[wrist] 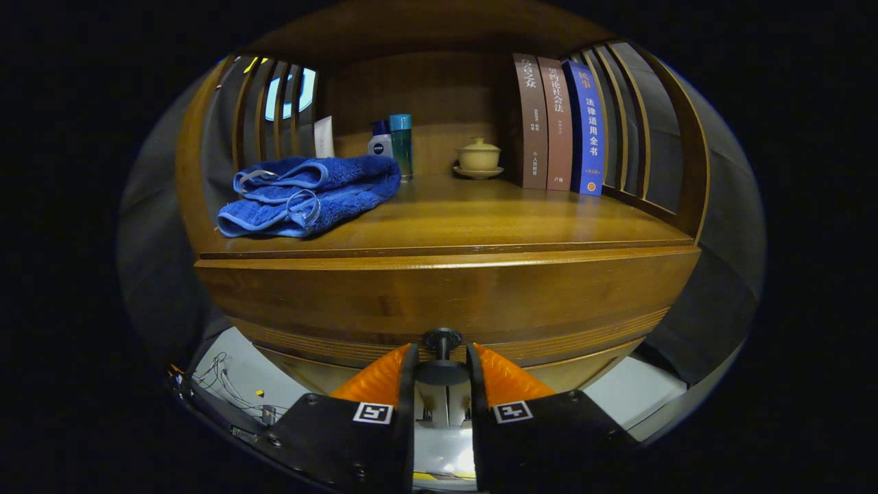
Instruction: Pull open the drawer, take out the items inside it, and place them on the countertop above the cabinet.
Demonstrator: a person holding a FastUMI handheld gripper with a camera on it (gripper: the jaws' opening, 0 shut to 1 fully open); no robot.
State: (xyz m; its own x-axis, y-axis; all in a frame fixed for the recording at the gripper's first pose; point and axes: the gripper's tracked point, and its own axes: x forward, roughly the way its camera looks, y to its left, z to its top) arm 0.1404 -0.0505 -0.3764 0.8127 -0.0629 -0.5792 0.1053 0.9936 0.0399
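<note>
Right now the drawer knob (pixel 442 343) sits between my fingers (pixel 384 374), which look closed against its sides; my gripper (pixel 442 367) is clenched on it. The drawer front (pixel 446 298) looks flush with the cabinet (not yet opened, I judge). I should pull straight back, level, without twisting. Above, the countertop (pixel 480 219) holds a blue towel (pixel 309 195), bottles (pixel 401 140), a lidded cup (pixel 478 158) and books (pixel 559 123).

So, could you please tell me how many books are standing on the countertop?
3, upright in a row at the countertop's back right: a dark brown book, a reddish-brown book, then a blue book beside the slatted side.
</note>
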